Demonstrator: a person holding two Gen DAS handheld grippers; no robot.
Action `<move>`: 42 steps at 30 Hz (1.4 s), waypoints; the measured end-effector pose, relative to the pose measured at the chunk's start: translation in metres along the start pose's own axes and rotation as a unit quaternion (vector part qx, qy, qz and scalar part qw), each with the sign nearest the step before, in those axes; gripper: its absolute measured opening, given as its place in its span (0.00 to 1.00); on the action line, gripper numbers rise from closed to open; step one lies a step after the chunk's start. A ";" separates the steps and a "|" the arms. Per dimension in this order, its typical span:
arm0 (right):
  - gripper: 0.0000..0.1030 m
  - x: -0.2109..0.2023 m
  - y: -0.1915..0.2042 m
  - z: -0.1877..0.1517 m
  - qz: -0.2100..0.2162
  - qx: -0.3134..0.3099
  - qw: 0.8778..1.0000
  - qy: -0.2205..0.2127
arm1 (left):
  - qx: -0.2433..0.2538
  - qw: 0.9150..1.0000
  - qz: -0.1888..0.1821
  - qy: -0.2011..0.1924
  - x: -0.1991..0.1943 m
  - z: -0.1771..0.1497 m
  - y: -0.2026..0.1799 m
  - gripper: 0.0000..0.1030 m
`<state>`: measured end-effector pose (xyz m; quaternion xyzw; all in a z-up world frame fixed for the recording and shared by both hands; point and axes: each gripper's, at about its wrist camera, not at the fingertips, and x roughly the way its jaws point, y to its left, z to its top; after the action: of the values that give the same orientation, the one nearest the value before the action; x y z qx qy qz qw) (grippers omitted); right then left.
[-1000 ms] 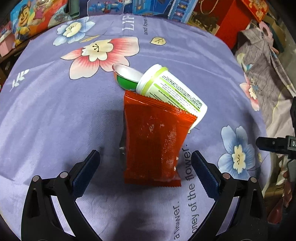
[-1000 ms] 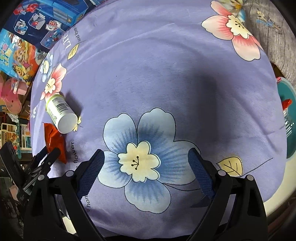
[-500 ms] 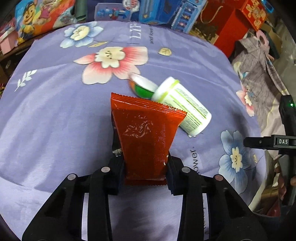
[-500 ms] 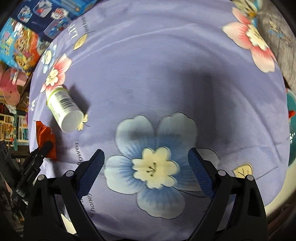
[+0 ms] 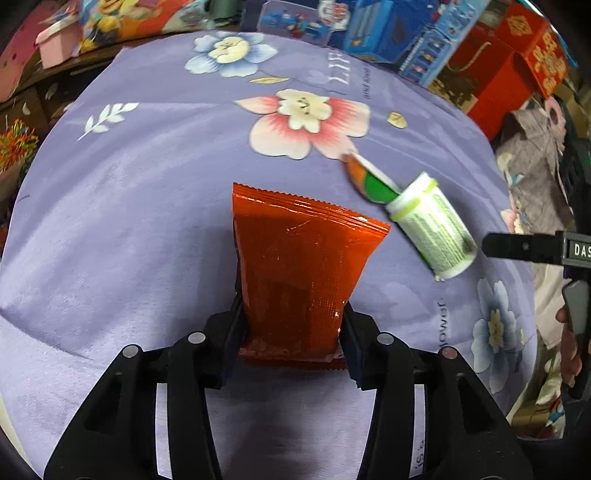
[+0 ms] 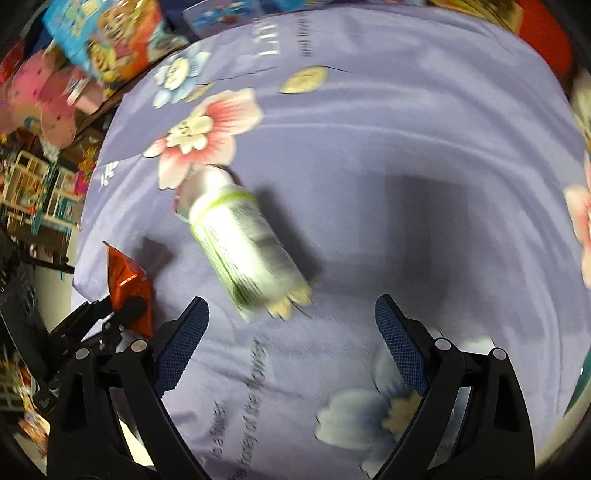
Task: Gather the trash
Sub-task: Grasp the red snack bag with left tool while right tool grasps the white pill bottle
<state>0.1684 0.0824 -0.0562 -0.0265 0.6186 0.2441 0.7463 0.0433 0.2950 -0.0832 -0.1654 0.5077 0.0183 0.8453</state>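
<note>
My left gripper [image 5: 293,343] is shut on a red foil wrapper [image 5: 301,266] and holds it by its lower end above the purple flowered cloth [image 5: 147,221]. A white cup with a green label [image 5: 432,230] lies on its side to the right, with a peeled green lid [image 5: 373,182] at its mouth. In the right wrist view the cup [image 6: 243,251] lies just ahead of my right gripper [image 6: 291,336], which is open and empty. The wrapper [image 6: 127,280] and the left gripper [image 6: 110,317] show at the left there.
Toy boxes [image 5: 388,33] and red boxes [image 5: 517,74] line the far edge of the cloth. Grey clothing [image 5: 532,155] lies off the right side. Pink items and shelves [image 6: 44,122] stand at the left in the blurred right wrist view.
My left gripper closed on the red wrapper and lifted it away from the cup. My right gripper swung left toward the cup, which now lies close ahead of it.
</note>
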 end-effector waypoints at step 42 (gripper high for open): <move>0.51 0.028 -0.028 0.005 -0.010 -0.041 0.999 0.012 | 0.066 0.998 -0.007 0.018 0.030 0.014 -0.058 0.38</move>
<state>0.1872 0.0686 -0.0890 -0.0663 0.6164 0.2612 0.7399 0.0814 0.2398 -0.0881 -0.1131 0.5218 -0.0247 0.8452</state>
